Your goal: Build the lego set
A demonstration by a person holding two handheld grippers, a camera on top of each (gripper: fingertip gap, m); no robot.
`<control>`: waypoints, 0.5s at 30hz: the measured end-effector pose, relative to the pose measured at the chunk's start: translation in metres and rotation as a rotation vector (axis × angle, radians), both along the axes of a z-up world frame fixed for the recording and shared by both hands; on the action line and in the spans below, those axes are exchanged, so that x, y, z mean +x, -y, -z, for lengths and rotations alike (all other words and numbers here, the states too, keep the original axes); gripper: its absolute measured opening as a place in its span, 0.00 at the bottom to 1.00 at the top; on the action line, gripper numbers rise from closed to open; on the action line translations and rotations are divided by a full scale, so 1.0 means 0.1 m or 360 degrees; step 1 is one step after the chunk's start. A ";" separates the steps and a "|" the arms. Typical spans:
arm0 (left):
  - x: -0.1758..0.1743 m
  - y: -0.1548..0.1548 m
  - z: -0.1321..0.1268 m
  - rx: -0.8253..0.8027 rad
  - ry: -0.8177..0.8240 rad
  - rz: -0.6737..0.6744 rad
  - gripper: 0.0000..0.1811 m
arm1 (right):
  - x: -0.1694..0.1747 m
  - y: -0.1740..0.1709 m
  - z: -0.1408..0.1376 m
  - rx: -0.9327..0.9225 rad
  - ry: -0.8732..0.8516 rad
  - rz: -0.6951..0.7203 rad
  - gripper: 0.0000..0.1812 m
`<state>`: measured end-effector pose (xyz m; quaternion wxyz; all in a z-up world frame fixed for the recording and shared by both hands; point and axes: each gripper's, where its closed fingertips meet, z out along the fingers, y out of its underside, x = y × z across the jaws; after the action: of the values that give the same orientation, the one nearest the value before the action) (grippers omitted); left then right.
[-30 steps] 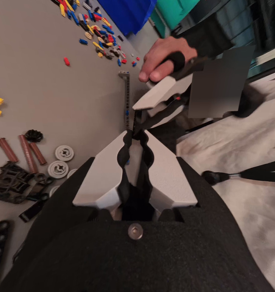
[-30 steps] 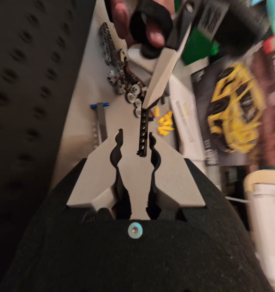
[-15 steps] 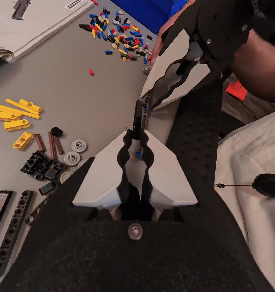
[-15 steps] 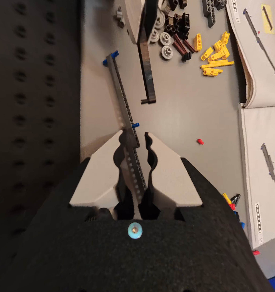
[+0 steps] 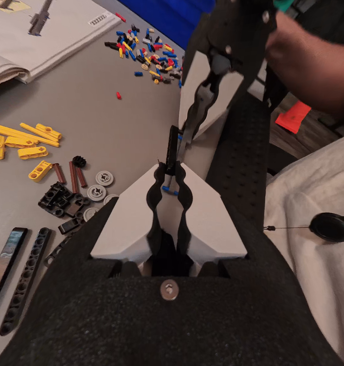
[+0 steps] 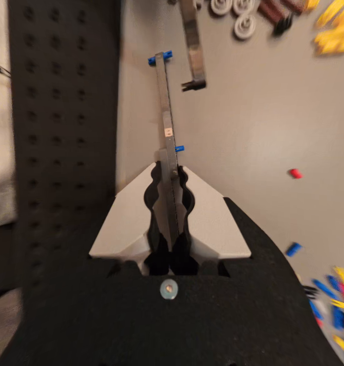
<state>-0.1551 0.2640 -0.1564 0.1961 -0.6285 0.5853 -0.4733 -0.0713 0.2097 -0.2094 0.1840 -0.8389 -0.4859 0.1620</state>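
Left hand-held gripper [image 5: 170,165] pinches a black beam [image 5: 171,146]; right hand-held gripper [image 6: 168,168] clamps a grey beam [image 6: 167,126].

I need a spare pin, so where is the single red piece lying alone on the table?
In the left wrist view the red piece lies alone on the grey table, between the colourful pile of small parts and the yellow parts.
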 end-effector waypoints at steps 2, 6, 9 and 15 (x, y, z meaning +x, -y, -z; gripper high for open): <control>0.01 -0.04 0.08 0.0016 -0.0068 0.0013 0.05 | 0.01 0.07 0.00 -0.0337 -0.0139 0.0040 0.10; 0.03 -0.07 0.16 -0.0034 -0.0162 0.0026 0.05 | 0.04 0.05 0.00 -0.0435 -0.0093 0.0028 0.10; 0.05 -0.05 0.16 -0.0067 -0.0165 0.0047 0.05 | 0.04 0.02 0.02 -0.0377 -0.0033 0.0037 0.11; 0.06 -0.02 0.16 -0.0129 -0.0151 0.0074 0.05 | 0.06 0.00 -0.01 -0.0243 0.0023 0.0081 0.13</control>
<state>-0.1492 0.2659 -0.1727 0.1317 -0.6438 0.5887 -0.4708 -0.0651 0.2092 -0.2086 0.1202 -0.8637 -0.4520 0.1878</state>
